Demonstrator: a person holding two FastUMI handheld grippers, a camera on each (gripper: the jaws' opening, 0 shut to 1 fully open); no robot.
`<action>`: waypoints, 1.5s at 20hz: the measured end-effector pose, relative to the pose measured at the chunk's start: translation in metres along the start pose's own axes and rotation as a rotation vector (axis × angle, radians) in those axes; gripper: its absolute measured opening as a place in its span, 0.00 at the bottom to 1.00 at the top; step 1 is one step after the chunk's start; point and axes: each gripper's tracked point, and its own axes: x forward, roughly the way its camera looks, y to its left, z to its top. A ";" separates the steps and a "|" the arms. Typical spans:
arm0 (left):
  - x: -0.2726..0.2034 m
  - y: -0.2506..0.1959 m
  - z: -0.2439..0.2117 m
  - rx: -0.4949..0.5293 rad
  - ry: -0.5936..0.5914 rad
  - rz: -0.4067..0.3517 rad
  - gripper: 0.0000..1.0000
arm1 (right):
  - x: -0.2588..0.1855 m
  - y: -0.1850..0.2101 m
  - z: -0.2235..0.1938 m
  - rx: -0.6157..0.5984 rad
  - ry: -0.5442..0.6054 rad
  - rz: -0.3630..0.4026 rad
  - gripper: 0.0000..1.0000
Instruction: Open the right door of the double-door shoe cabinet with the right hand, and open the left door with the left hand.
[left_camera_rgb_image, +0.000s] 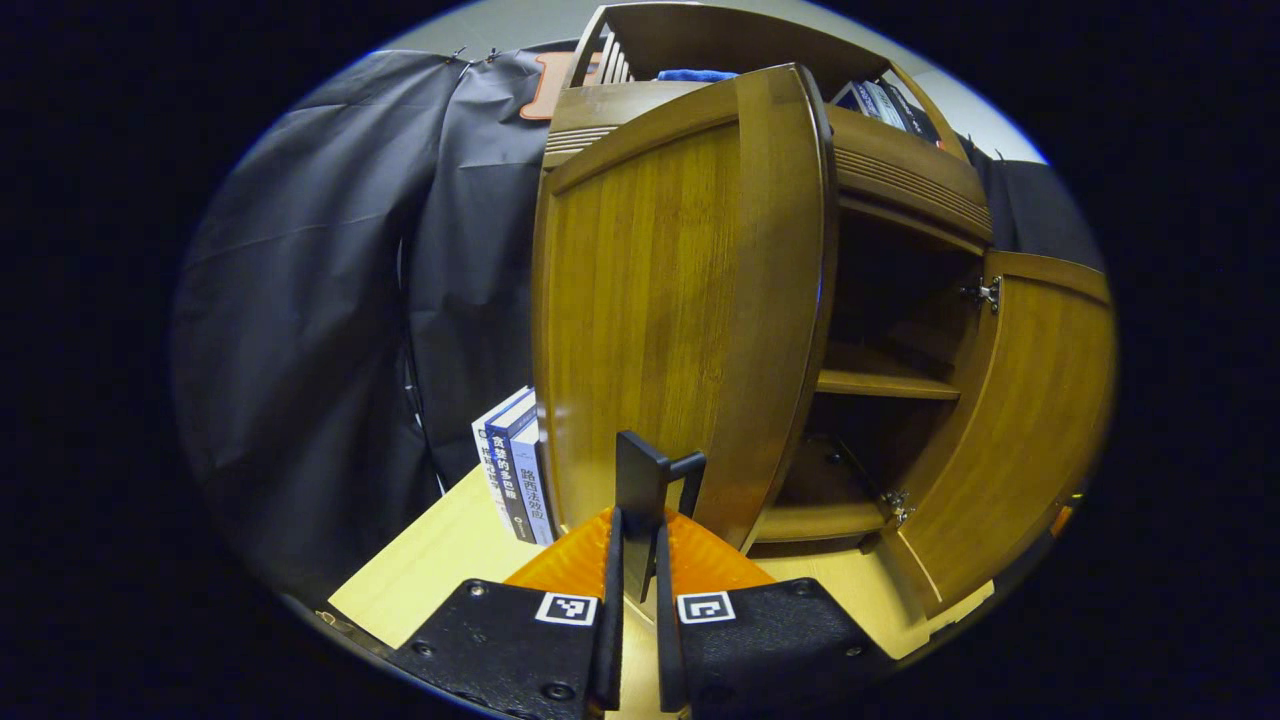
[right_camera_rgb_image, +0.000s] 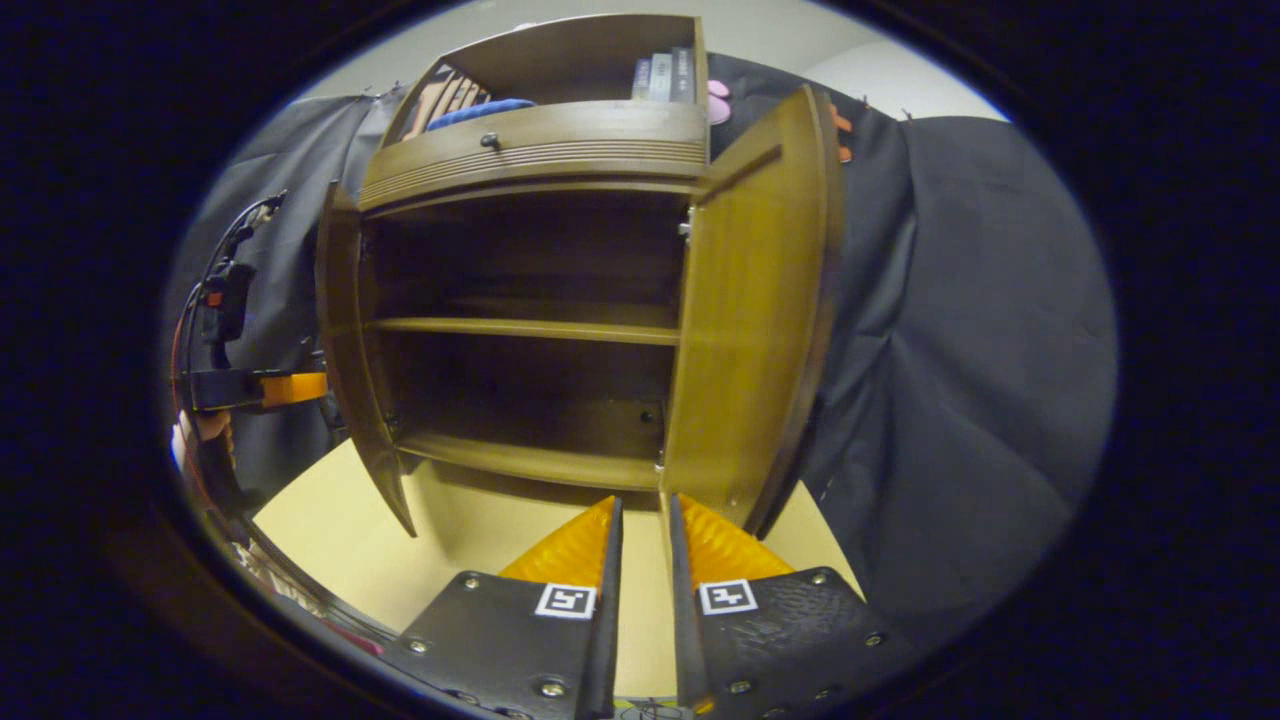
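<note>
Cabinet (right_camera_rgb_image: 540, 160) doors (right_camera_rgb_image: 745, 310) swung wide; shelves (right_camera_rgb_image: 520, 328) seemingly bare.

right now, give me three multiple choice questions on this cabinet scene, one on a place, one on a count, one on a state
1. Where do the books stand?
A. on the table beside the shoe cabinet's left door
B. on the middle shelf
C. under the table

2. How many cabinet doors stand open?
A. none
B. one
C. two

3. What is the left gripper doing?
A. hanging wide open
B. closed on the left door's black handle
C. holding a book

Answers:
1 A, in the left gripper view the books stand upright on the table just left of that door.
2 C, the left door and right door both swing out, baring the shelf.
3 B, both fingers press the handle from either side.
</note>
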 end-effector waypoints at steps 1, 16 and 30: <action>-0.002 0.004 0.000 -0.001 0.000 0.005 0.14 | 0.003 0.005 0.000 -0.008 0.003 0.014 0.24; -0.023 0.058 -0.001 -0.002 -0.018 0.090 0.08 | 0.019 0.040 -0.017 -0.039 0.023 0.117 0.24; -0.028 0.120 0.003 -0.020 -0.035 0.084 0.00 | 0.041 0.087 0.002 -0.063 0.017 0.190 0.24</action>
